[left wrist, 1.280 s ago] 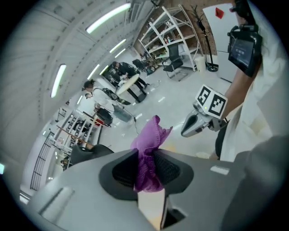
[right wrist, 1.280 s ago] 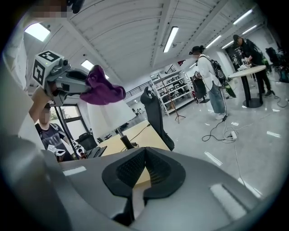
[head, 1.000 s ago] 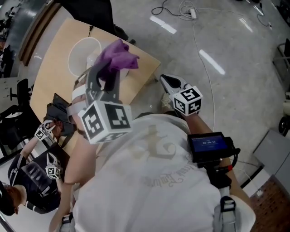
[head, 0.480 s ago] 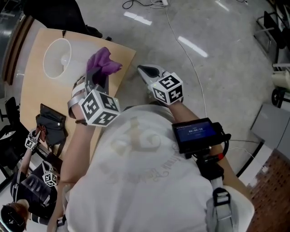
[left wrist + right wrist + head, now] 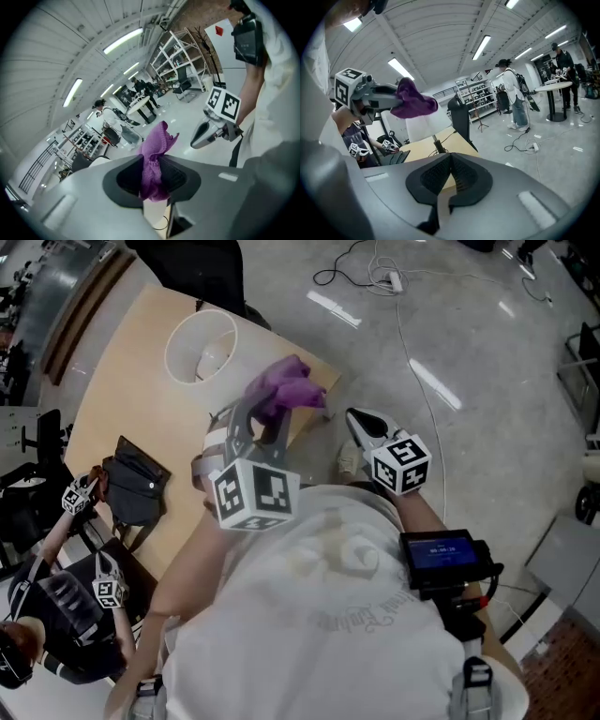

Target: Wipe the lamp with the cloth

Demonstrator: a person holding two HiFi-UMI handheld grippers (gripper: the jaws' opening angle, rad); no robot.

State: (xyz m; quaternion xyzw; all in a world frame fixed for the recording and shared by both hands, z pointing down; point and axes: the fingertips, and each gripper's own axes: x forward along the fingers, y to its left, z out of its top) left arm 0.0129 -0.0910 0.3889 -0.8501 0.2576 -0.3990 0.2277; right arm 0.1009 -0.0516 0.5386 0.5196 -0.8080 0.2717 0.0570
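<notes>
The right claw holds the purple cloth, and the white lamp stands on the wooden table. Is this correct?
Not quite: the left claw holds the purple cloth, pinched between its jaws, as the left gripper view shows. The right claw is shut and empty. The white lamp does stand on the wooden table.

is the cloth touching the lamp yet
Apart. The head view shows bare table between the cloth and the lamp shade; the left tool holds the cloth pinched, off to the shade's side.
</notes>
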